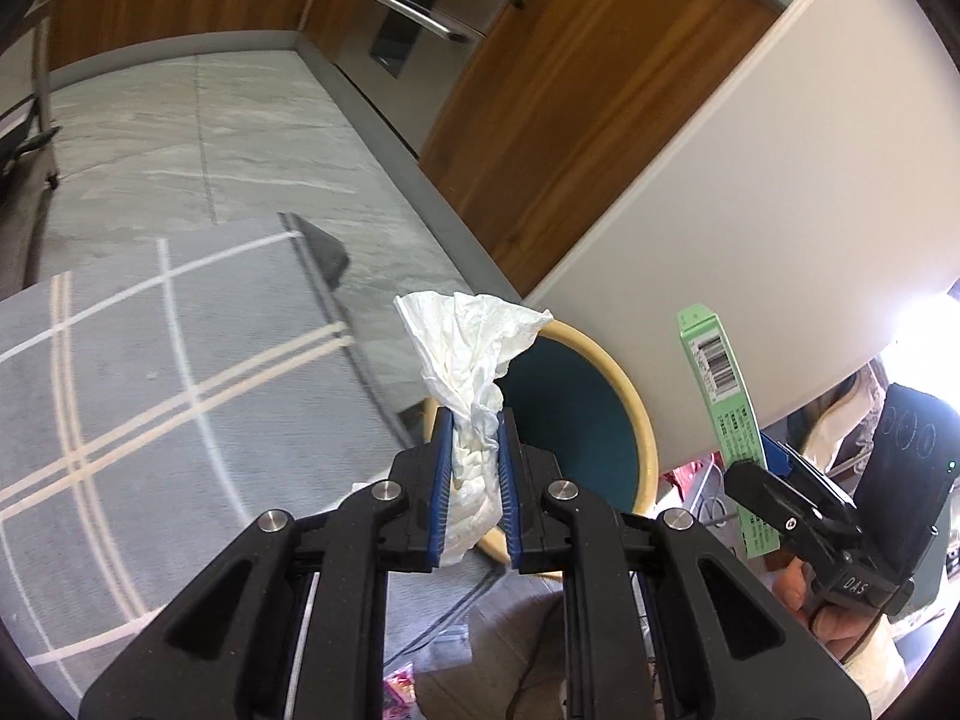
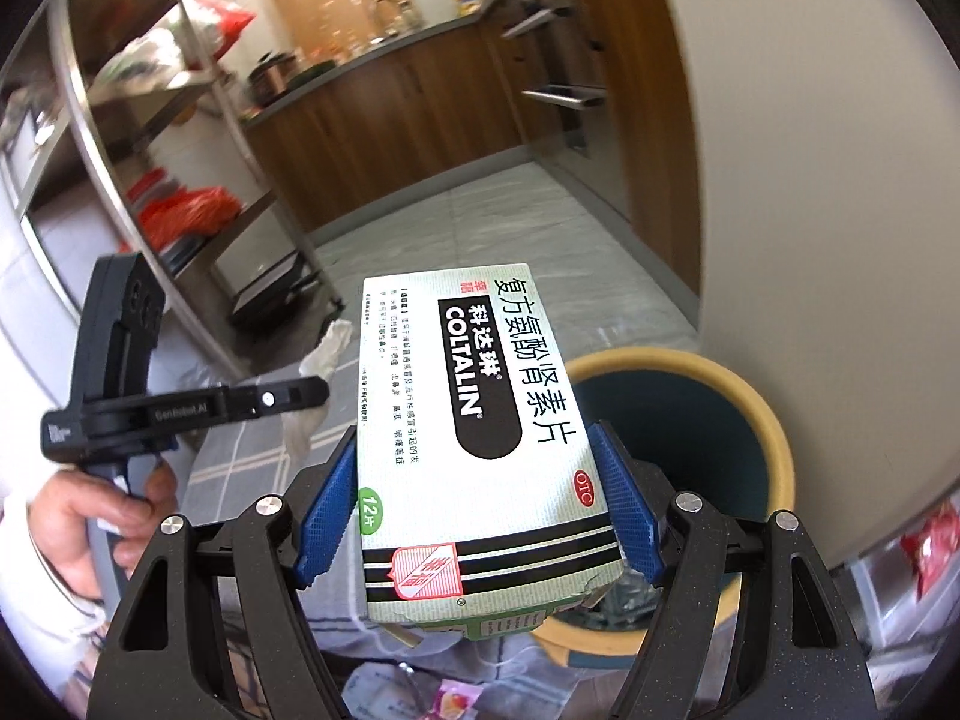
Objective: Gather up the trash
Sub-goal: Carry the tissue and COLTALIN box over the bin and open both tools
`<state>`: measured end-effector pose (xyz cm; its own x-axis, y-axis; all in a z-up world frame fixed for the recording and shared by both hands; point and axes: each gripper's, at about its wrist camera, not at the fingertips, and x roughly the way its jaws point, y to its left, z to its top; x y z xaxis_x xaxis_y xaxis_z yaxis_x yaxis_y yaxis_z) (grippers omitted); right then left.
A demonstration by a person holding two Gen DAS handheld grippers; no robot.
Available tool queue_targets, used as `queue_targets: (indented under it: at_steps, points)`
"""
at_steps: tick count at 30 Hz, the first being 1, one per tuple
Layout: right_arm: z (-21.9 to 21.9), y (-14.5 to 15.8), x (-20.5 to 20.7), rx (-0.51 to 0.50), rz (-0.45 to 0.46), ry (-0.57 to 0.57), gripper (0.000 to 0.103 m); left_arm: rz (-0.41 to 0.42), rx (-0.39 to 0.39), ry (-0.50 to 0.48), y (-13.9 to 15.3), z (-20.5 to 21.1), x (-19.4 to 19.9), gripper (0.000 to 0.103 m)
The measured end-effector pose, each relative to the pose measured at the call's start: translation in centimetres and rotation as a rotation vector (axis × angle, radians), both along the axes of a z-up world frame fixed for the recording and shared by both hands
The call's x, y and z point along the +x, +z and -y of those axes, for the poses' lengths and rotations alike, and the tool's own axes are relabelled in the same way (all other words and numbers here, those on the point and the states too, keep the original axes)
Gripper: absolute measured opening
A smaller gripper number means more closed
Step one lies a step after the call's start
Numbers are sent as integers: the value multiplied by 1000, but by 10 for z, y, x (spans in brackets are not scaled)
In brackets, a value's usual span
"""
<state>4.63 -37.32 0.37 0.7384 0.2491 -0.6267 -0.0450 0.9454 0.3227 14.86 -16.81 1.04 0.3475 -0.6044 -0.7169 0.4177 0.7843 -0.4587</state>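
Note:
My left gripper is shut on a crumpled white tissue, which sticks up above the blue pads. Just beyond it stands a round bin with a tan rim and a teal inside. My right gripper is shut on a white and green medicine box printed COLTALIN, its blue pads pressing both long sides. The same bin sits right of the box, below it. In the left wrist view the medicine box shows edge-on at the right, with a hand under the right gripper.
A grey checked rug covers the floor at the left, with grey tiles beyond. Wooden cabinets and a white panel rise behind the bin. A metal shelf rack holds red bags. Small wrappers lie near the bottom.

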Motion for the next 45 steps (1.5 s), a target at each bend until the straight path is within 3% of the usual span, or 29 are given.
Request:
queue_targets:
  at_steps: [14, 21, 24, 28, 33, 45]
  points:
    - [60, -28, -16, 67, -39, -148, 75, -95, 48, -141, -48, 110, 7, 14]
    - [75, -36, -20, 91, -57, -186, 75, -122, 92, -174, -72, 137, 8, 15]
    - [77, -37, -21, 100, -59, -188, 75, -122, 111, -178, -80, 138, 8, 28]
    - [77, -40, -23, 93, -64, -187, 76, -110, 101, -162, -77, 129, 10, 54]
    - [73, -40, -15, 73, -83, -185, 76, -77, 80, -143, -62, 119, 11, 57]
    - [45, -66, 15, -104, -194, -151, 77, -39, 92, -61, -45, 82, 17, 70]
